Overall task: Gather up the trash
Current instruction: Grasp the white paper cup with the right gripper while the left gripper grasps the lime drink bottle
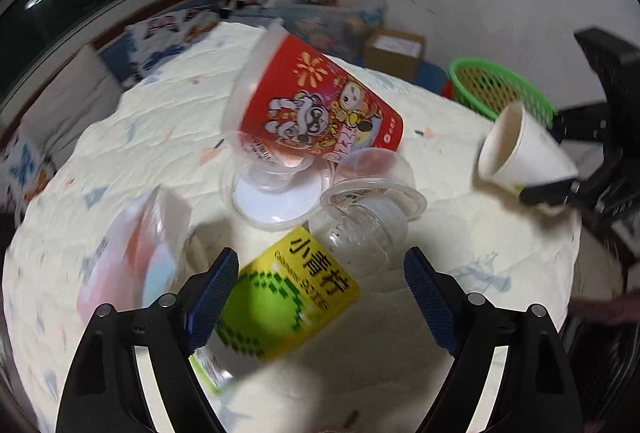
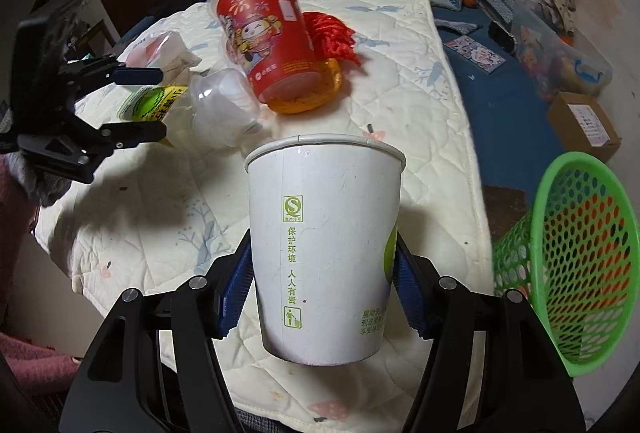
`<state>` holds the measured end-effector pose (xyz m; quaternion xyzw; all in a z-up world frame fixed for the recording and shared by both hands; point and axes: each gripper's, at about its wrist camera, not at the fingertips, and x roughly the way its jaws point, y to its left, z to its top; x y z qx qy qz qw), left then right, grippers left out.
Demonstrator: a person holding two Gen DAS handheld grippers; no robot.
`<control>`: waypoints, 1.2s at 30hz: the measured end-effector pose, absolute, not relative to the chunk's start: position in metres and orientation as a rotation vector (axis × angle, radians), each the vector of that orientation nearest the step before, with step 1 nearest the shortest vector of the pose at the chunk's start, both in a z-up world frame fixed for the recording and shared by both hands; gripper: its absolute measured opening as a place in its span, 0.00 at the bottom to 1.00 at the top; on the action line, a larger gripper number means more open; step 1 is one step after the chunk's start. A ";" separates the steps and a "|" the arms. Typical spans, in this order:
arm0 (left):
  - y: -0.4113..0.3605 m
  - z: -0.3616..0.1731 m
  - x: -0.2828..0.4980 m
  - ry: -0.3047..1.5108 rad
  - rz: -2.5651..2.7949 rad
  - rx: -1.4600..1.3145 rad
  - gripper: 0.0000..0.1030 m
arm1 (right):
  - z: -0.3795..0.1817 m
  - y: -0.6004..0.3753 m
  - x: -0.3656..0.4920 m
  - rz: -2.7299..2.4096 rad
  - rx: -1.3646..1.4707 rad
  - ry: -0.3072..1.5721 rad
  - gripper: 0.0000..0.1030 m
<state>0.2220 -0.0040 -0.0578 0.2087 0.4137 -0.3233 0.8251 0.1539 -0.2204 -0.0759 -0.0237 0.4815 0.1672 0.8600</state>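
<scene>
The right tool has its blue pads pressed against both sides of a white paper cup, held clear of the quilted bed with its rim pointing forward, away from the tool, so the cup's long axis runs along the fingers. The green mesh basket lies just to the right of this tool, off the bed's edge, tilted with its mouth turned toward the cup; judged from here, the carry is a short swing rightward.

The left tool is spread wide over a clear plastic bottle with a yellow-green label. The bottle lies between the fingers but skewed, its neck pointing forward and to the right, its base near the left pad; whether that pad touches it cannot be told. Beyond it rests a red printed cup, leaning on its side.
</scene>
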 end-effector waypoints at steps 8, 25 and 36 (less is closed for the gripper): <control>-0.013 -0.072 0.239 0.917 -0.766 0.585 0.86 | -0.075 -0.234 0.155 0.323 -0.017 1.025 0.62; -0.022 -0.087 0.225 0.927 -0.685 0.592 0.70 | -0.073 -0.248 0.155 0.294 0.013 1.013 0.62; -0.030 -0.062 0.177 0.904 -0.616 0.440 0.60 | -0.068 -0.295 0.141 0.211 0.086 0.966 0.62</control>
